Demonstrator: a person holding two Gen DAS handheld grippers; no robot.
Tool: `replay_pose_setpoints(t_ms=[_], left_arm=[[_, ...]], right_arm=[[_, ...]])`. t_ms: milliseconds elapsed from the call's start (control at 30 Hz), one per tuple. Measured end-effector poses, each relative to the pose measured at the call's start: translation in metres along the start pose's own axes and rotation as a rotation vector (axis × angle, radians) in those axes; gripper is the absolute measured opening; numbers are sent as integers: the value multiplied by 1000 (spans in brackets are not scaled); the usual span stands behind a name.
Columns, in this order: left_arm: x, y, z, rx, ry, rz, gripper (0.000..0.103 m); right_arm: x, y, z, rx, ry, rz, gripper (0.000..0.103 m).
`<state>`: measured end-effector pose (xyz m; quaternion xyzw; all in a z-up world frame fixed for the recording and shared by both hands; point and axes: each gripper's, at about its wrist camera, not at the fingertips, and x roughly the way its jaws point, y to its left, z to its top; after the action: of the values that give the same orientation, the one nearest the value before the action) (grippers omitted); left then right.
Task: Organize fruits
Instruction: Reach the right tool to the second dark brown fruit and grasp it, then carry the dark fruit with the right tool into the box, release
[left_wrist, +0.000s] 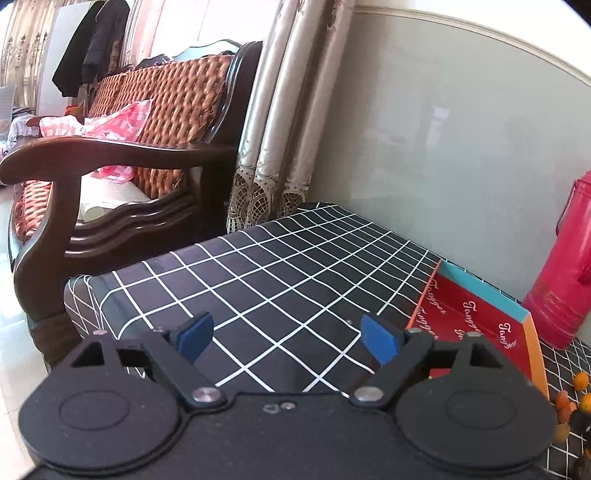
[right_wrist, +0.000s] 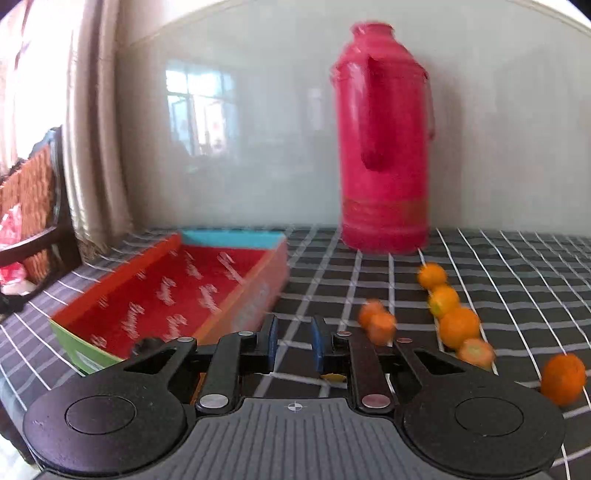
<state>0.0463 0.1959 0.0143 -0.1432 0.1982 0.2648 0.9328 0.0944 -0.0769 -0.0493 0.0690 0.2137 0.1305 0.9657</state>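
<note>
Several small orange fruits lie on the checked tablecloth (right_wrist: 498, 266): a row (right_wrist: 460, 326) to the right of my right gripper, a pair (right_wrist: 376, 321) just beyond its right finger, and one more (right_wrist: 563, 378) far right. A shallow box with a red floor (right_wrist: 177, 291) stands empty to the left. My right gripper (right_wrist: 295, 345) is shut down to a narrow gap with nothing seen between the blue pads; a yellow-orange sliver (right_wrist: 332, 376) shows under its right finger. My left gripper (left_wrist: 288, 338) hangs open over bare cloth, with the box (left_wrist: 480, 321) to its right.
A tall red thermos (right_wrist: 384, 147) stands at the wall behind the fruits and also shows at the right edge as the thermos (left_wrist: 565, 277). A wooden sofa (left_wrist: 122, 155) and a curtain (left_wrist: 280, 122) lie beyond the table's left end. A few fruits (left_wrist: 580, 380) sit at the frame's right edge.
</note>
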Motion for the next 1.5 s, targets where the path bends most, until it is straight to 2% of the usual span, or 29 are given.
replay_pose_setpoints(t_ms=[100,167,233,267,433,500,667,700,733,867,933,1033,1133,1267,1367,1500], left_arm=[[1,-5,-1,0,12,-23,80],[1,-9,-2,7,15,-34,81],[1,-12,-3,13,17,-46,81],[1,-14,-3,15,17,-51,81],[0,-18,-6,39,14,-51,82],[0,-17,-6,36,13,-47,82],[4,-18,-6,7,38,-66,82],[4,-19,-6,10,39,-72,82],[3,-21,-7,13,37,-75,82],[0,-26,-8,28,21,-74,83],[0,-25,-8,24,20,-73,83],[-1,-23,-7,23,14,-61,83],[0,-17,-6,12,13,-49,83],[0,-11,-4,8,2,-32,83],[0,-8,-3,11,-4,-23,83],[1,-6,-3,16,-4,-16,83]], right_arm=[[-1,-11,-5,11,31,-19,20],[-4,-15,-8,10,29,-38,31],[-4,-18,-8,12,27,-48,72],[-5,-18,-8,11,13,-59,76],[-8,-12,-11,-47,-4,-97,76],[-16,-17,-15,-33,-12,-120,76],[-13,-28,-26,-37,42,-141,74],[-11,-30,-28,-35,54,-135,61],[-10,-31,-29,-37,74,-130,40],[-10,-28,-33,-55,79,-131,39],[-13,-29,-33,-26,78,-97,39],[-18,-21,-26,-33,27,-80,39],[-24,-10,-10,15,-38,13,39],[-22,25,9,-40,-112,123,39],[-9,46,10,-79,-95,180,39],[3,66,0,-168,-85,164,39]])
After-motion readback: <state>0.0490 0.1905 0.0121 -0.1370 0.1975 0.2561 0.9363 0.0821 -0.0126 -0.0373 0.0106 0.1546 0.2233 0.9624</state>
